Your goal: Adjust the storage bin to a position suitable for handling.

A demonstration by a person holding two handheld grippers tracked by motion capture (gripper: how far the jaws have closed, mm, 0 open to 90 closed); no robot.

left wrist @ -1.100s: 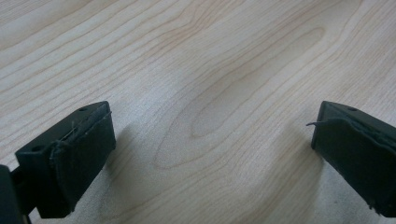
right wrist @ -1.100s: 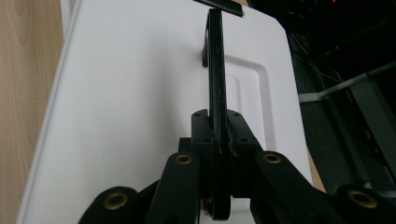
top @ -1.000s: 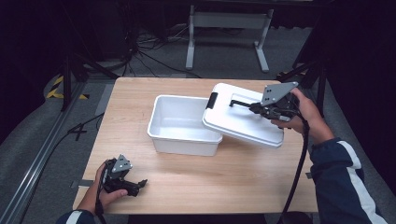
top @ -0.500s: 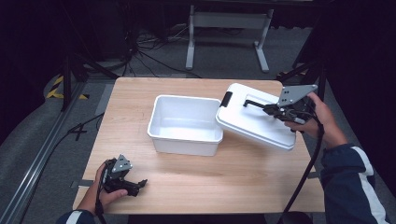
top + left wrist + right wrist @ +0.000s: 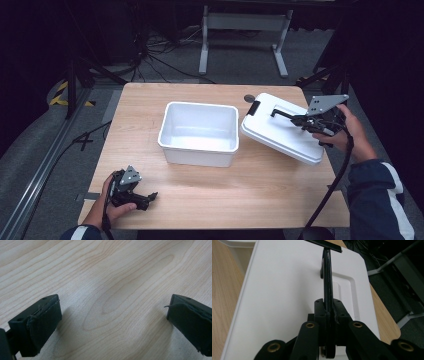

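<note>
While my right hand-held gripper (image 5: 299,120) clamps the lid's (image 5: 280,131) black handle (image 5: 327,277), its jaws fully closed on it, I hold the lid tilted just right of the bin (image 5: 199,132) on the surface (image 5: 250,195). My left hand-held gripper (image 5: 145,197) rests wide open, holding nothing.

Lid (image 5: 282,131) right of bin (image 5: 199,132), seemingly tilted above table (image 5: 250,195).

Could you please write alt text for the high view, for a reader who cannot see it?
The right tool is shut on the black handle of a white lid, holding it tilted beside an open white tub on a wooden table. The left tool rests open near the front-left corner.
</note>
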